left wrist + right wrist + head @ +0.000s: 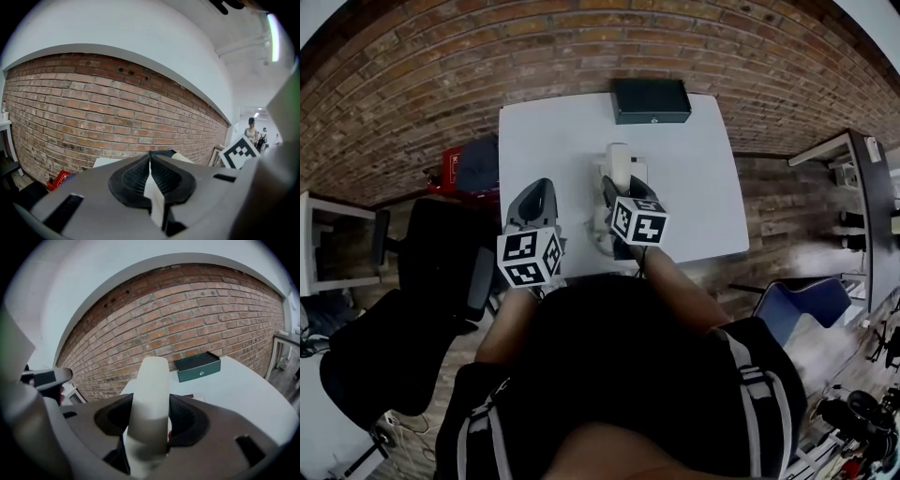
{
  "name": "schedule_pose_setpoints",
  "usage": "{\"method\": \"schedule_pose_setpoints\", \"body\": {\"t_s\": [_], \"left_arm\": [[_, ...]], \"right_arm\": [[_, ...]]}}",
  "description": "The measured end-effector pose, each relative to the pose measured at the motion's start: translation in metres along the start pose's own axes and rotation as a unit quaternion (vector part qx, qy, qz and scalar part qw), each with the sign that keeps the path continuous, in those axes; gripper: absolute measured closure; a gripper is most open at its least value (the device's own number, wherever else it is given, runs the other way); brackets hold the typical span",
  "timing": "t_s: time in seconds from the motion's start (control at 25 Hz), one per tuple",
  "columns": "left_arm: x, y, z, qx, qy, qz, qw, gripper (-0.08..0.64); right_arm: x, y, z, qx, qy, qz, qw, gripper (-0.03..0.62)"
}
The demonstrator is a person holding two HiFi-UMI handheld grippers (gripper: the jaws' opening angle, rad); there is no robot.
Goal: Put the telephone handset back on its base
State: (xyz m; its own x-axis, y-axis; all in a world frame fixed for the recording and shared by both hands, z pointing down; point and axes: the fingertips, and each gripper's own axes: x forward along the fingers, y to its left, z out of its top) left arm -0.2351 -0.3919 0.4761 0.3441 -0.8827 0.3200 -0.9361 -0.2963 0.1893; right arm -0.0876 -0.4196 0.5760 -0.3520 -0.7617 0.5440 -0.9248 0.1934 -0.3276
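A cream telephone handset [619,159] stands out over the white table [553,141], and my right gripper [620,190] is shut on it. In the right gripper view the handset [151,380] runs lengthwise between the jaws and pokes out past the right gripper [152,400] toward the brick wall. A flat white piece, apparently the telephone base [638,173], shows just right of the handset; the gripper hides most of it. My left gripper [538,190] hovers over the table's near left part, shut with nothing in it. Seen from the left gripper [150,155], its pads meet at the tips.
A dark green box [652,100] sits at the table's far edge against the brick wall; it also shows ahead of the handset as the green box [198,366]. A black office chair [441,272] stands left of the table. A red object [450,167] lies on the floor.
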Motion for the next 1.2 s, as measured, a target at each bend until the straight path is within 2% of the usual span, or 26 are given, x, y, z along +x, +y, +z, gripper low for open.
{"method": "schedule_pose_setpoints", "body": {"t_s": [0.16, 0.52, 0.84, 1.04, 1.2], "left_arm": [[0.0, 0.013, -0.004, -0.007, 0.003, 0.005, 1.0, 0.551], [-0.009, 0.026, -0.011, -0.015, 0.011, 0.024, 0.9995, 0.551], [-0.023, 0.037, -0.017, -0.017, 0.015, 0.045, 0.9987, 0.551], [-0.029, 0.04, -0.021, -0.017, 0.017, 0.053, 0.9983, 0.55], [-0.031, 0.041, -0.02, -0.016, 0.016, 0.056, 0.9982, 0.551]], "right_arm": [[0.018, -0.005, -0.023, -0.017, 0.042, -0.033, 0.998, 0.387], [0.04, -0.014, -0.057, -0.028, 0.097, -0.077, 0.992, 0.387], [0.056, -0.02, -0.07, -0.055, 0.115, -0.107, 0.986, 0.387], [0.064, -0.026, -0.07, -0.041, 0.119, -0.117, 0.985, 0.387], [0.081, -0.03, -0.086, -0.026, 0.124, -0.106, 0.986, 0.387]]}}
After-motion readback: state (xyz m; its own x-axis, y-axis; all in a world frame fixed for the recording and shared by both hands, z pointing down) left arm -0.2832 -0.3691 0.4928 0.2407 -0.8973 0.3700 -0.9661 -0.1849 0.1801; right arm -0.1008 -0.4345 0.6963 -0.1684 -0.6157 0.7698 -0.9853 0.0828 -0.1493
